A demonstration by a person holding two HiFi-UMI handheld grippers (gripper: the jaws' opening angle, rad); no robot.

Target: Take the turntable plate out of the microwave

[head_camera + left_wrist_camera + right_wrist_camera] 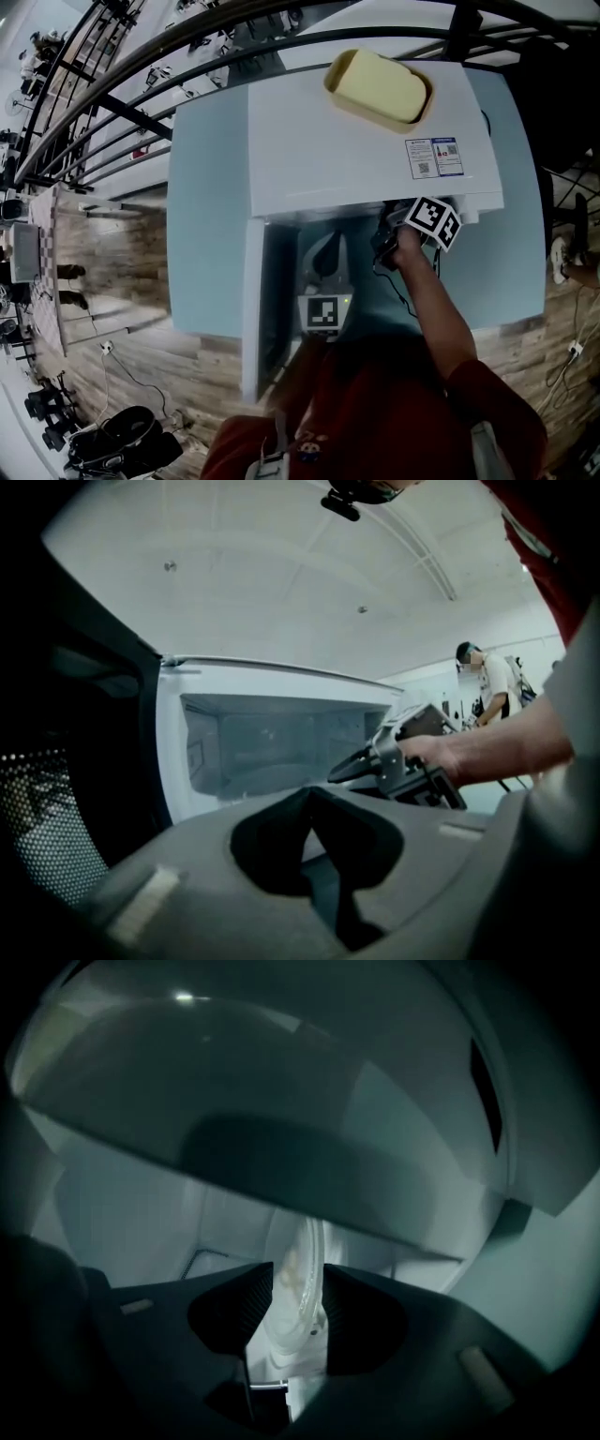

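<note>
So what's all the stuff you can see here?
Boxy white microwave: one, white, on the table, door swung open.
Oblong yellow tray: one, yellow, on top of the microwave.
Printed sticker: one, white, on the microwave's top near the front.
Round clear glass turntable plate: one, see-through, inside the microwave.
Light blue table: one, blue, under the microwave.
Far-off person: one, white top, across the room.
Left claw: one, grey, before the open microwave, shut, empty.
Right claw: one, dark, inside the microwave, open, the plate's edge between its jaws.
Wearer's red top: one, red, bottom of the head view.
</note>
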